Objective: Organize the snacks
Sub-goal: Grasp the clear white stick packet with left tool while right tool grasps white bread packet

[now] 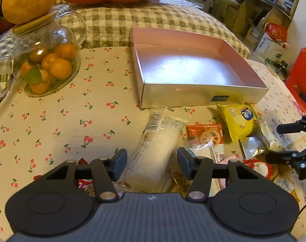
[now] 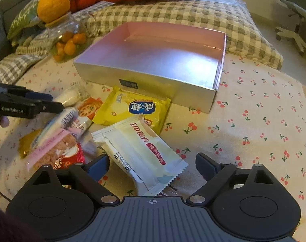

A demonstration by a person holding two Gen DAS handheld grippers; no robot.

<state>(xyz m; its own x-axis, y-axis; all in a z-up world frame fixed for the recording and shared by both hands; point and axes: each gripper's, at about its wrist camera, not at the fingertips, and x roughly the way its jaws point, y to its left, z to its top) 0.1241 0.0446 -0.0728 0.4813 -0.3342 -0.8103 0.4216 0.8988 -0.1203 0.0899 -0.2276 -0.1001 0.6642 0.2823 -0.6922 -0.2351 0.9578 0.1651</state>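
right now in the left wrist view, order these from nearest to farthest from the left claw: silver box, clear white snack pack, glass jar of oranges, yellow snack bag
1. clear white snack pack, lying between the left claw fingers.
2. yellow snack bag, ahead to the right, just before the box.
3. silver box, ahead, centre-right.
4. glass jar of oranges, far off at the upper left.

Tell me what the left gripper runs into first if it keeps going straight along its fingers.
Most likely the clear-wrapped white snack lying between the left gripper fingers; beyond it stands the silver box. The pads do not look pressed on the wrapper, though depth is unclear.
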